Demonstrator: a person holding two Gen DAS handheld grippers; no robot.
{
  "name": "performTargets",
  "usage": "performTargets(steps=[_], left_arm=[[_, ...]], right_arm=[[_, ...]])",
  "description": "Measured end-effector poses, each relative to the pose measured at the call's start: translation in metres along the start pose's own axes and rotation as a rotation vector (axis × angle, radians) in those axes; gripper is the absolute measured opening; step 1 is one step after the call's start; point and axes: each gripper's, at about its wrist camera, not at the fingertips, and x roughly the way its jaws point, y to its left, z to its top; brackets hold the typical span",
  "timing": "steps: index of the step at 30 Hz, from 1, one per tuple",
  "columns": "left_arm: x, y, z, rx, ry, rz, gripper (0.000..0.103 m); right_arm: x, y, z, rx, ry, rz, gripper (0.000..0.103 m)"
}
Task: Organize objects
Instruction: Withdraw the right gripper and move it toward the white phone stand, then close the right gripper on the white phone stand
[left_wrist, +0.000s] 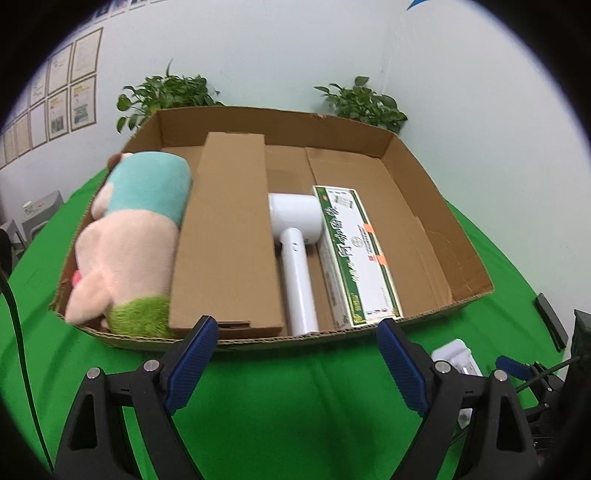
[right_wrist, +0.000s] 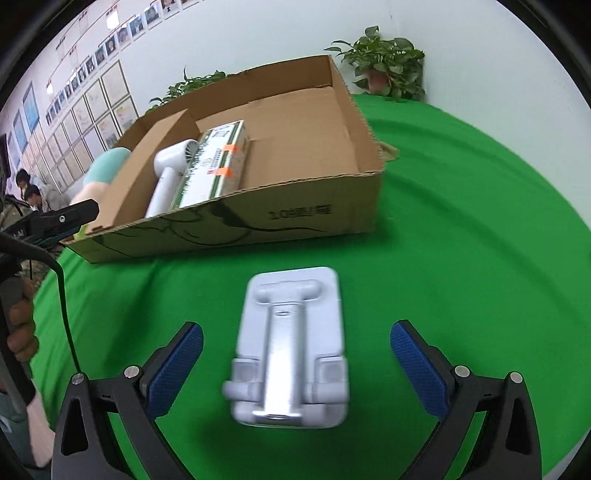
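An open cardboard box (left_wrist: 436, 229) lies on the green cloth. It holds a pink and teal plush toy (left_wrist: 129, 236), a long brown carton (left_wrist: 229, 236), a white hair dryer (left_wrist: 295, 258) and a green and white packet box (left_wrist: 354, 254). My left gripper (left_wrist: 297, 332) hovers open just before the box's near wall, with nothing between its fingers. A white and silver folding stand (right_wrist: 291, 354) lies flat on the cloth in front of the box (right_wrist: 295, 221). My right gripper (right_wrist: 295, 328) is open, its blue pads (right_wrist: 417, 365) on either side of the stand and clear of it.
Two potted plants (left_wrist: 166, 96) (left_wrist: 364, 103) stand behind the box against the white wall. A black cable (right_wrist: 62, 295) hangs at the left beside a person's hand (right_wrist: 18, 325). Framed sheets (right_wrist: 92, 110) line the left wall. Green cloth (right_wrist: 461, 221) stretches to the right of the box.
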Motion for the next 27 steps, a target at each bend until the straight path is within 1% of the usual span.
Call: performTargets(steps=[2,4,8,9,10,11,13,16,18,20,25,26,27], left_arm=[[0.003,-0.004,-0.001,0.007,0.014,-0.023,0.087],[0.007,-0.006,-0.001,0.009,0.033,-0.048,0.087],[0.011,-0.004,-0.001,-0.011,0.067,-0.100,0.087],[0.012,-0.004,-0.001,-0.016,0.075,-0.108,0.087],[0.012,-0.003,-0.002,-0.019,0.080,-0.116,0.087],[0.012,-0.003,-0.002,-0.021,0.084,-0.123,0.087],[0.013,-0.003,-0.003,-0.029,0.097,-0.165,0.087],[0.015,-0.004,-0.004,-0.058,0.133,-0.281,0.087],[0.016,-0.006,-0.004,-0.072,0.147,-0.334,0.087],[0.017,-0.008,-0.006,-0.081,0.165,-0.367,0.087],[0.028,-0.013,-0.009,-0.103,0.239,-0.450,0.087],[0.030,-0.013,-0.010,-0.118,0.255,-0.467,0.087],[0.032,-0.013,-0.011,-0.128,0.267,-0.480,0.087]], right_arm=[[0.002,0.001,0.000,-0.014,0.008,-0.007,0.098],[0.006,0.005,-0.004,-0.033,0.025,-0.014,0.092],[0.016,0.020,-0.013,-0.086,0.063,-0.031,0.084],[0.017,0.023,-0.014,-0.103,0.059,-0.045,0.079],[0.016,0.024,-0.016,-0.113,0.056,-0.054,0.071],[0.016,0.026,-0.016,-0.124,0.051,-0.067,0.066],[0.015,0.028,-0.016,-0.131,0.049,-0.079,0.066],[0.013,0.032,-0.018,-0.139,0.046,-0.067,0.066],[0.012,0.039,-0.021,-0.151,0.049,-0.034,0.066],[0.010,0.047,-0.022,-0.160,0.053,0.004,0.066],[0.004,0.067,-0.032,-0.190,0.049,0.105,0.066],[0.002,0.069,-0.032,-0.194,0.034,0.117,0.067],[-0.002,0.070,-0.031,-0.205,0.010,0.117,0.075]])
